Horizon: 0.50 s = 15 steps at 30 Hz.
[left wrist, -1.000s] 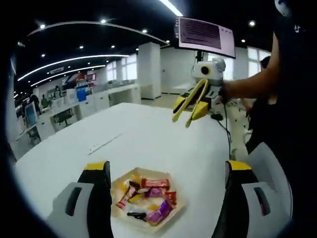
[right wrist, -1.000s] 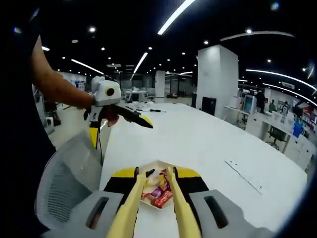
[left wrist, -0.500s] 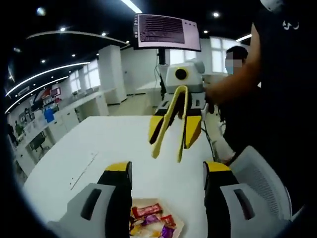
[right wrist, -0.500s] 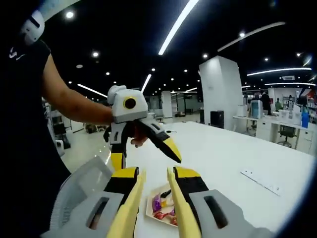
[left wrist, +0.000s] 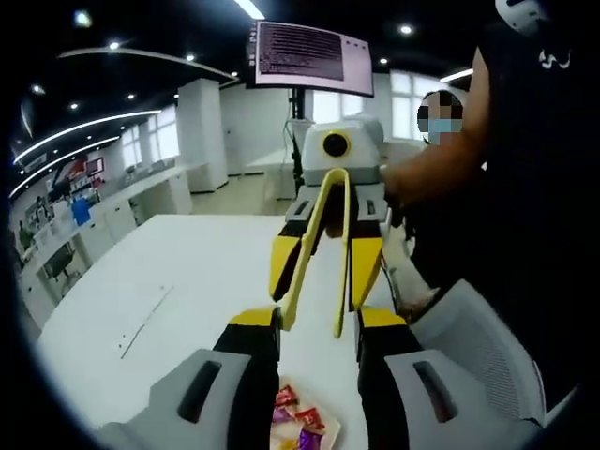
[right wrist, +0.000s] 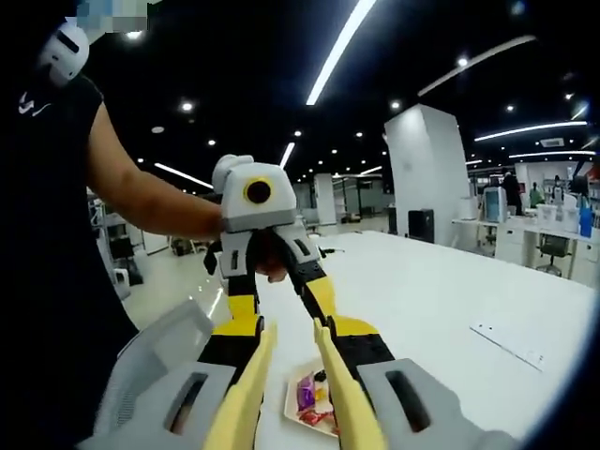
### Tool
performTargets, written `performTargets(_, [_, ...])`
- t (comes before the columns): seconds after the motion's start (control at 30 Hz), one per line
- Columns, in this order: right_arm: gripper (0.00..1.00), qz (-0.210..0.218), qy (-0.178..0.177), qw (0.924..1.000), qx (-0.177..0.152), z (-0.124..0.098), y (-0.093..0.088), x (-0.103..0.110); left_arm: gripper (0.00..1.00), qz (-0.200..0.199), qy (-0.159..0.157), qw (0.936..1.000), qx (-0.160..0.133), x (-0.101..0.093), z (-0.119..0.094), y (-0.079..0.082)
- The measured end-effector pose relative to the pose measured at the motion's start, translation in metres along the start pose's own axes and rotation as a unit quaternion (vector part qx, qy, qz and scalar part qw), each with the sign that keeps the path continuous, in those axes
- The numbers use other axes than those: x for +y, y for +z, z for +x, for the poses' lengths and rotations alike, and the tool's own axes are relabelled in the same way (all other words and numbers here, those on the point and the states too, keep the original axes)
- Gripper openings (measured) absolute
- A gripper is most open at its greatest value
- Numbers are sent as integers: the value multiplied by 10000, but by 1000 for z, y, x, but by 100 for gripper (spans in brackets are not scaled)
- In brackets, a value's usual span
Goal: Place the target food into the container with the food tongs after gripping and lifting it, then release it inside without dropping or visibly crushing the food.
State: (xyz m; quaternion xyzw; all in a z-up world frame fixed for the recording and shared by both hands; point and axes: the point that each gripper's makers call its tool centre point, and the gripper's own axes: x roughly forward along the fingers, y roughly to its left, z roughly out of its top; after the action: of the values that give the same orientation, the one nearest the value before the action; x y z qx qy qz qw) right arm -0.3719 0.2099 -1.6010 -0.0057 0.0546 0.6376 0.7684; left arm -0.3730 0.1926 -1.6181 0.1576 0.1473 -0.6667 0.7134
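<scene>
Snacks [left wrist: 302, 424] in tray [left wrist: 328, 433] on table [left wrist: 187, 272]

Between the parted left gripper [left wrist: 314, 333] jaws, yellow tongs [left wrist: 319, 253] hang open above a candy tray [left wrist: 302, 427] on the white table [left wrist: 169, 281].

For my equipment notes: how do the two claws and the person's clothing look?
The left claw and right claw match: white-grey housings, black jaws with yellow tips. The right claw carries yellow tongs. The person wears a black short-sleeved shirt.
</scene>
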Motion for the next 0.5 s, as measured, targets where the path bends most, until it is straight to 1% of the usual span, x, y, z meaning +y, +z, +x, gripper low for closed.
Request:
performTargets(0.03, [25,9,81,9999,62,2,-3,5,20,55,-18,10000,25,0,-2,-2])
performTargets(0.07, [24,4,54,10000,35,3,-2,5,18,31,34,10000,31,0,-2,-4])
performTargets(0.1, [24,78,88,9999,45,3,-4,6,17,-9,-11,10000,52,-2,-3,-5])
performTargets(0.13, [23,56,90,9999,45,4,-4,6,15,-28,-1,10000,68,-2,-3,-6])
performTargets(0.27, [20,86,106,9999,62,6,-5,5,6,59,117,9999,105,-3,-5,-7])
performTargets(0.4, [20,276,193,9991,262,9,-7,7,2,82,139,9997,197,-5,-6,-9])
performTargets(0.5, [20,242,190,9986,421,6,-13,4,1,151,208,9993,271,-4,-10,-10])
